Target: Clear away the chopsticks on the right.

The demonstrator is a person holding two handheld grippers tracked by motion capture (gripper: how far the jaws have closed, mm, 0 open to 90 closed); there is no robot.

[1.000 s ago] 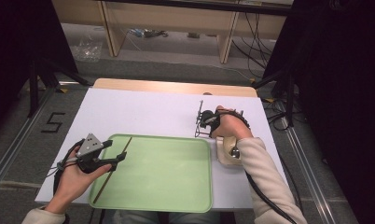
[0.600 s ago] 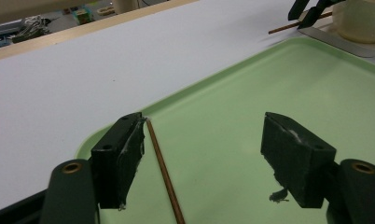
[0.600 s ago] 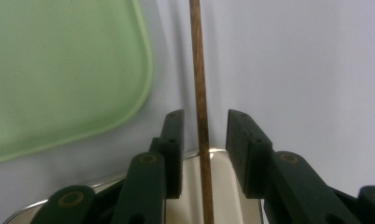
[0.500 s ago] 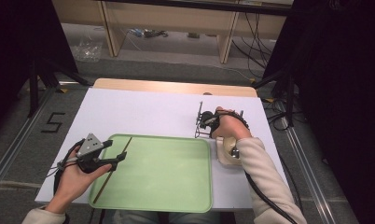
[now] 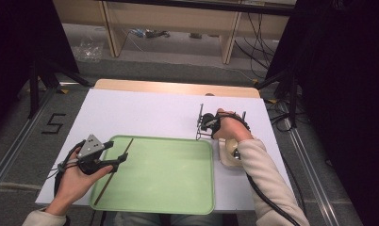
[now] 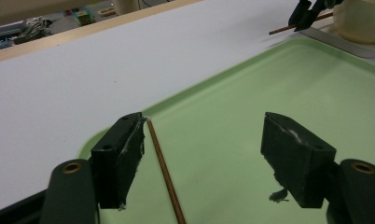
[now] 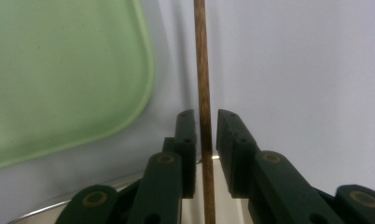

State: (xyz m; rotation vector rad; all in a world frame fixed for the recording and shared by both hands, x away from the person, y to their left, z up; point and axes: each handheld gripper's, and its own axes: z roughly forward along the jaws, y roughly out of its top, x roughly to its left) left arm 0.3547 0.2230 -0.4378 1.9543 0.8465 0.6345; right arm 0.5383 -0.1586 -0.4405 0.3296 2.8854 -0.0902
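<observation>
Overhead, white table (image 5: pixel 145 110) with green tray (image 5: pixel 178 188) at near edge. Left hand (image 5: pixel 77 176) at tray's left rim, wrapped around left gripper (image 5: pixel 119 151), grey plate (image 5: pixel 89 146) on top. Jaws spread wide, gripping nothing. Seen from left gripper view, left gripper (image 6: pixel 202 154) poised above tray (image 6: pixel 269 79), close to its corner. Tray stick (image 6: pixel 164 170), thin and brown, lying flat on the green surface just inside the left jaw, running away toward the rim. From above, tray stick (image 5: pixel 113 172) slanted along tray's left part, far end near the rim, passing under the open jaws.

Across the table, right hand (image 5: pixel 227 127) just beyond tray's far right corner, holding right gripper (image 5: pixel 204 123). Thin dark uprights standing around it; cannot tell what. Cream pot (image 5: pixel 227 153) beside tray's right edge, partly under the sleeve. In right gripper view, right gripper (image 7: pixel 205 126) narrowed to a slim slot, held stick (image 7: pixel 202 70) running straight out between the jaws, over white table, tray corner off to one side. Farther off in left gripper view, right gripper (image 6: pixel 307 14) with held stick (image 6: pixel 281 29) poking out, next to pot (image 6: pixel 360 21).
</observation>
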